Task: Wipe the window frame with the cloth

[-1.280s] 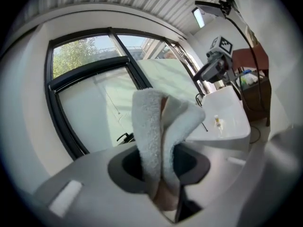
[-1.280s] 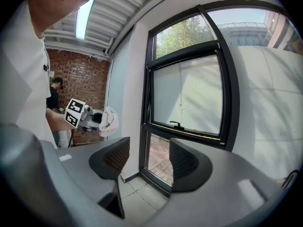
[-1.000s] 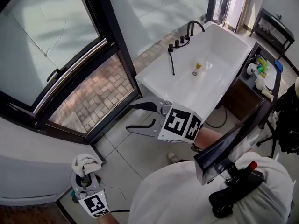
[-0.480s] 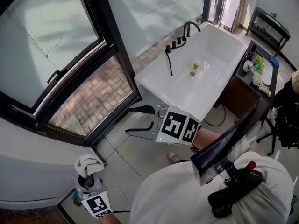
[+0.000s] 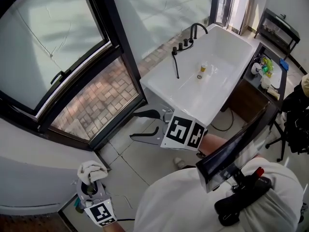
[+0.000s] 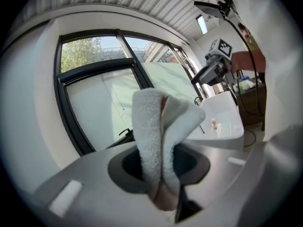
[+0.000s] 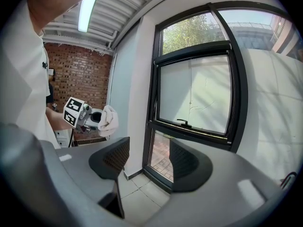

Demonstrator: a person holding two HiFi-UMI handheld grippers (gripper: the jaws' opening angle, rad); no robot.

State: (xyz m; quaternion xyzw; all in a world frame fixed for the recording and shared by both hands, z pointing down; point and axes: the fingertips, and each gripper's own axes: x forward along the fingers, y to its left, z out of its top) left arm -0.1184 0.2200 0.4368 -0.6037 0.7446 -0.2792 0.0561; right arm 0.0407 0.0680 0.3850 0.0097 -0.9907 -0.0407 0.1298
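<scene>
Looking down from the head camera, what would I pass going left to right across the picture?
Window handle → cloth → right tool, jaws apart → cluster of bottles.

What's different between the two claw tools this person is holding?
The left gripper is shut on a white cloth; the right gripper is open, with nothing between its jaws. In the head view the left sits low beside the wall, while the right is out over the floor tiles, aimed at the lower part of the window frame. Both are hand-held two-jaw tools, and neither touches the frame.
</scene>
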